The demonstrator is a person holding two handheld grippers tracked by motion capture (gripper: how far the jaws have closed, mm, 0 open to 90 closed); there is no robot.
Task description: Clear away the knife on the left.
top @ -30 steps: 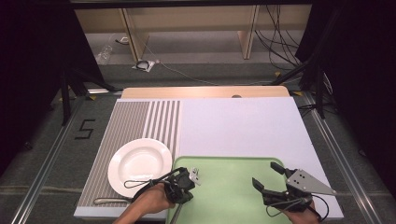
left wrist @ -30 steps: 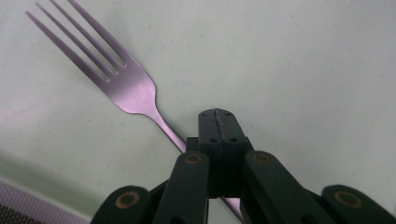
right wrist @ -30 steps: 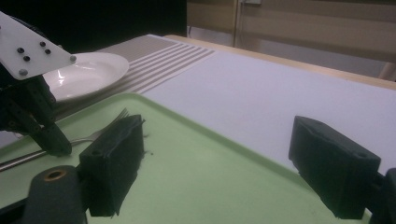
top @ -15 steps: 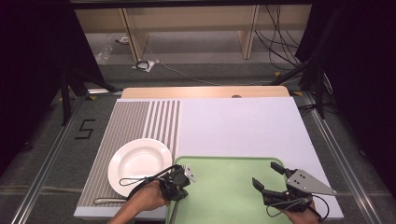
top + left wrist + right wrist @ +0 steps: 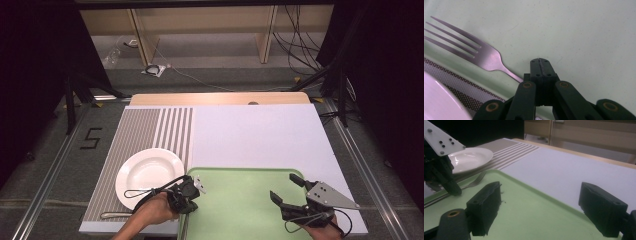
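At the tray's (image 5: 260, 220) nine o'clock edge lies the fork (image 5: 477, 53), thin, stiff, light, likely slippery steel; the left gripper (image 5: 541, 67) is clenched beside its handle, seemingly holding nothing, the right gripper (image 5: 541, 207) released; its narrow neck probably suits gripping

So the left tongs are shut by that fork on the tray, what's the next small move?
Probably open the left tongs: they are shut beside the fork handle, not visibly on it. The fork lies flat along the green tray rim, so reopening lets them straddle the handle.
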